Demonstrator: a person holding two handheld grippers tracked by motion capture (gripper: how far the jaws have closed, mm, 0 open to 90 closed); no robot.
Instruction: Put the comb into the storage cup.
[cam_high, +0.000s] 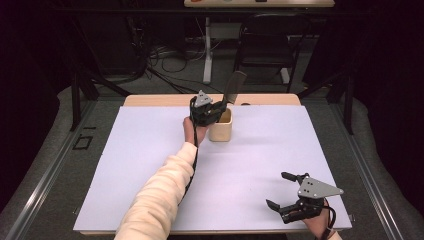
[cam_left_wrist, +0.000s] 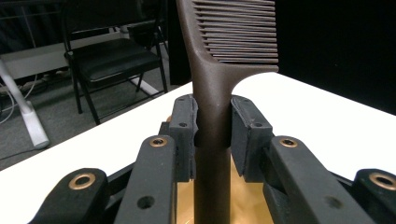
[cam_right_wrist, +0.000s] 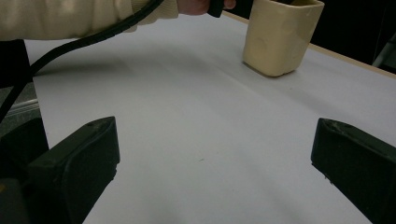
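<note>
Brown comb (cam_left_wrist: 212, 112), handle clamped in left tongs (cam_left_wrist: 212, 135) over beige cup (cam_high: 220, 126) near tabletop's far edge; right tongs (cam_high: 284, 192) wide open, empty; risk: tilted comb tipping cup.

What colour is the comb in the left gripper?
Dark brown comb, clearest in the left gripper view, clamped between the left gripper jaws.

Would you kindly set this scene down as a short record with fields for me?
Work in hand: a dark brown comb held upright by its handle, its lower end inside a beige cup
Left gripper: shut on the comb's handle, over the cup
Right gripper: open, holding nothing, at the table's near right corner
Cup position: standing near the far edge of the white table
Background: a black chair beyond the table
</note>
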